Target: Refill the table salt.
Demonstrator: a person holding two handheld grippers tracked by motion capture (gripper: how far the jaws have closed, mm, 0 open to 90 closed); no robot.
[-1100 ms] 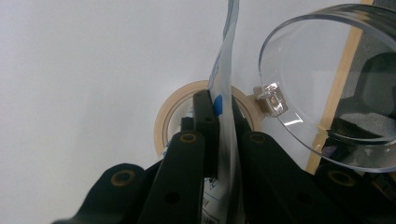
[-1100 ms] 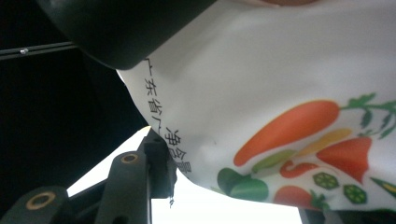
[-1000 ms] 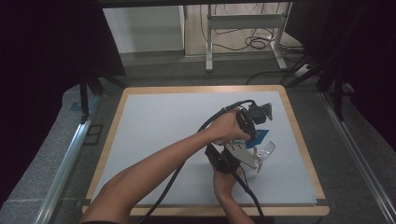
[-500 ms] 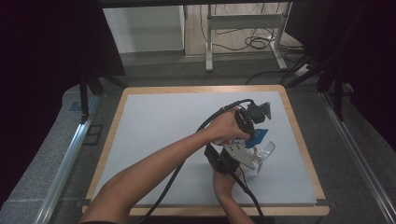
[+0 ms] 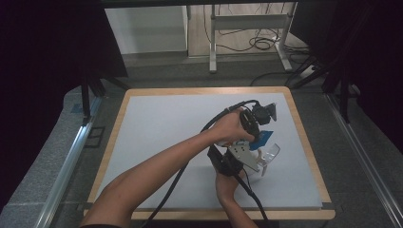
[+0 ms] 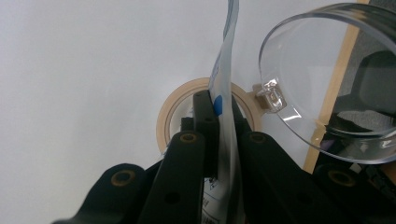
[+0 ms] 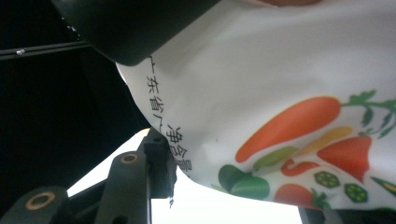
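Note:
A white plastic bag [image 6: 226,60] printed with vegetables [image 7: 289,126] and a blue patch [image 5: 262,137] hangs at the table's right middle. My left gripper [image 6: 219,100] points down and is shut on the bag's thin edge; in the high view the left gripper [image 5: 260,129] sits above the bag. Below it a beige tape ring [image 6: 175,105] lies on the white mat. A clear round container [image 6: 327,93] stands tilted beside it, also in the high view [image 5: 268,156]. My right gripper [image 7: 231,186] has its jaws apart under the bag's lower edge, and its left fingertip [image 7: 159,154] touches the bag's corner.
A white mat [image 5: 161,133] in a wooden frame [image 5: 304,142] covers the table. Both forearms cross over the mat's lower middle, with cables trailing behind them. Past the far edge stand a table leg frame [image 5: 214,47] and loose cables on the floor.

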